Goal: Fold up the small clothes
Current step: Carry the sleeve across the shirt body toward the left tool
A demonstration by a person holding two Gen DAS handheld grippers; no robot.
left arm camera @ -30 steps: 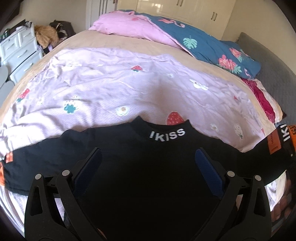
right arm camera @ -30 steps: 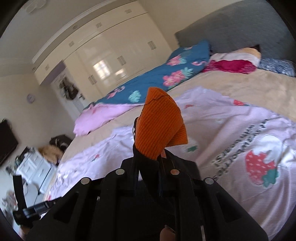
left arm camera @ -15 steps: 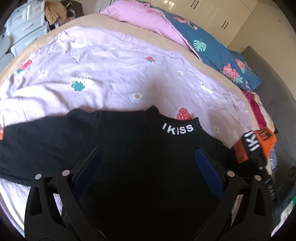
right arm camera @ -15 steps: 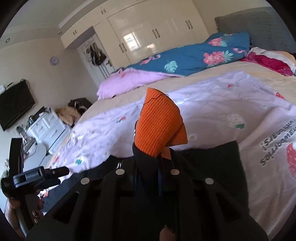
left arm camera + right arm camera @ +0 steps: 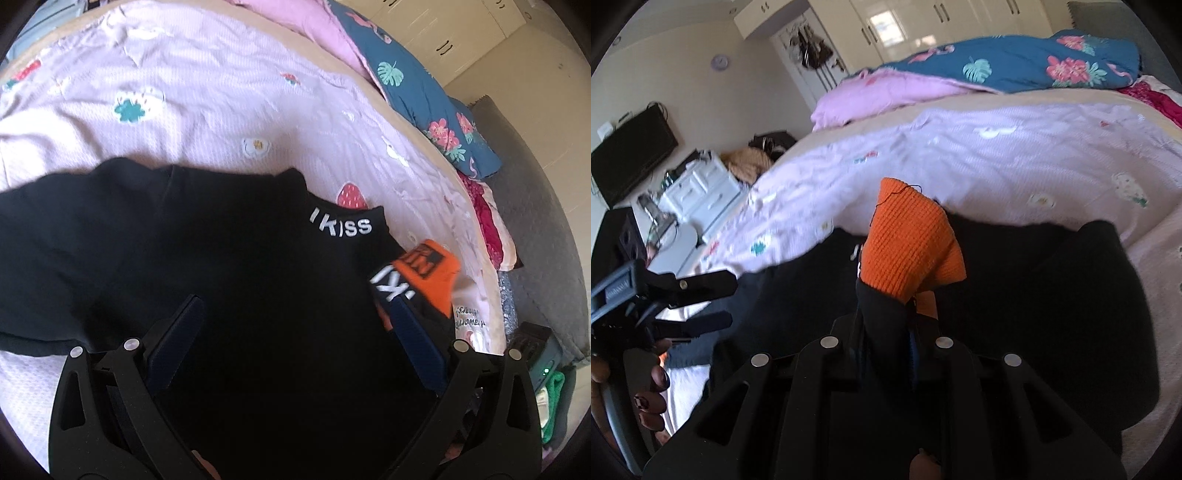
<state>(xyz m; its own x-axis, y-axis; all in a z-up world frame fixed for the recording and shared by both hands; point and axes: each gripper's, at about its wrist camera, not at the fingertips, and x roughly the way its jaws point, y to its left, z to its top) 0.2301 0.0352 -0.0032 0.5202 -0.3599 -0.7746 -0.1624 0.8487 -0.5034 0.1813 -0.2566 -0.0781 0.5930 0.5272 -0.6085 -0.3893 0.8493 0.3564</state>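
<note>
While the black long-sleeved top with white lettering on its collar lies spread across the lilac printed bedsheet, collar toward the pillows and sleeves running side to side, the left gripper hovers over its body, fingers wide apart. Farther right, the right gripper, its fingers just loosened slightly, still pinches the orange ribbed cuff, which points upward.

My left gripper hangs wide open; right gripper's jaws just loosened some, orange ribbed cuff still between them.
</note>
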